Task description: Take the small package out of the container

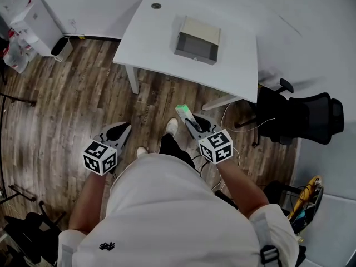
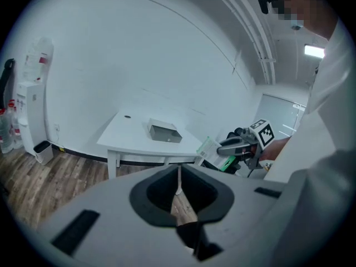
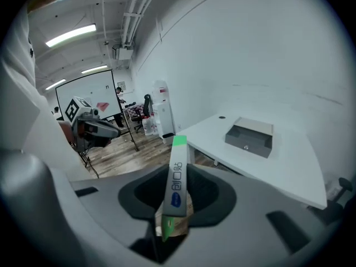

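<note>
**Package out of the container, clamped in the right gripper**

In the head view the person stands on the wood floor (image 1: pixel 67 104), well apart from the white table (image 1: pixel 150 43) in the upper middle of the frame. The grey container (image 1: pixel 197 40) sits on that table, near its centre, with its open side towards the lower edge of the frame. I cannot tell whether anything lies inside.

The right gripper (image 1: pixel 189 120), just right of centre, is closed on the package (image 1: pixel 182 112), a slim white strip with green ends. In the right gripper view the package (image 3: pixel 177 177) stands nearly upright between the pads. Its upper green end sticks out past the tips and its lower green end sits deep in the throat of the jaws. The container (image 3: pixel 250 135) shows at the right of that view, on the table (image 3: pixel 278 166), far from the package.

The left gripper (image 1: pixel 123 128), left of centre in the head view, hangs over the floor and touches nothing. In the left gripper view its jaws (image 2: pixel 178 185) are pressed together at the tips with nothing between them, and floor shows through the slit below. The same view shows the right gripper (image 2: pixel 225 147) at right of centre with the package (image 2: pixel 208 147) in it.

A black chair (image 1: pixel 303 115) stands at the right edge of the head view, beside the table.
</note>
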A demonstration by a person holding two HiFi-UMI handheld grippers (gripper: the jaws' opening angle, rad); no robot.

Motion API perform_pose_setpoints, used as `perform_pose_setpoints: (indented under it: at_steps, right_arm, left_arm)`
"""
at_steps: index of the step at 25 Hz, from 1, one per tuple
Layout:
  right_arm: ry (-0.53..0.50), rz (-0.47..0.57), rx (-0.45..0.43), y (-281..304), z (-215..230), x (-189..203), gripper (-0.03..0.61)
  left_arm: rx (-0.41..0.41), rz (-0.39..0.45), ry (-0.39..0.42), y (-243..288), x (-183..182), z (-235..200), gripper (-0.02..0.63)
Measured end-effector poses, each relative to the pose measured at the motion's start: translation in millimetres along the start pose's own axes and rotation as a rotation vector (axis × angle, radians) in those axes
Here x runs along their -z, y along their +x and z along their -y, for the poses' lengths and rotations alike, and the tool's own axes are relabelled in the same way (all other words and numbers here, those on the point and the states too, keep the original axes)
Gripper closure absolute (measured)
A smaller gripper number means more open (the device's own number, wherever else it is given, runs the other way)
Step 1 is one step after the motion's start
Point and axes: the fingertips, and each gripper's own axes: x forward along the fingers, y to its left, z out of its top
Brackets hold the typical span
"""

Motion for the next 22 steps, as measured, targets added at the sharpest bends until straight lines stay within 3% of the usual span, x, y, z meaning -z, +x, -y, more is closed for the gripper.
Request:
perform_pose_setpoints:
  at_steps: [9,22]
  right_arm:
    - [0.027,0.015,-0.027,-15.1,-21.6,5.5,0.485]
    - [-0.008,0.004,-0.083,-7.4,-34.7,1.5,0.485]
  left_arm:
    - [0.060,0.019,0.013,9.6,-8.4,20.6,0.591]
    - [0.000,0.041,-0.021,-8.5,2.6,10.1,0.592]
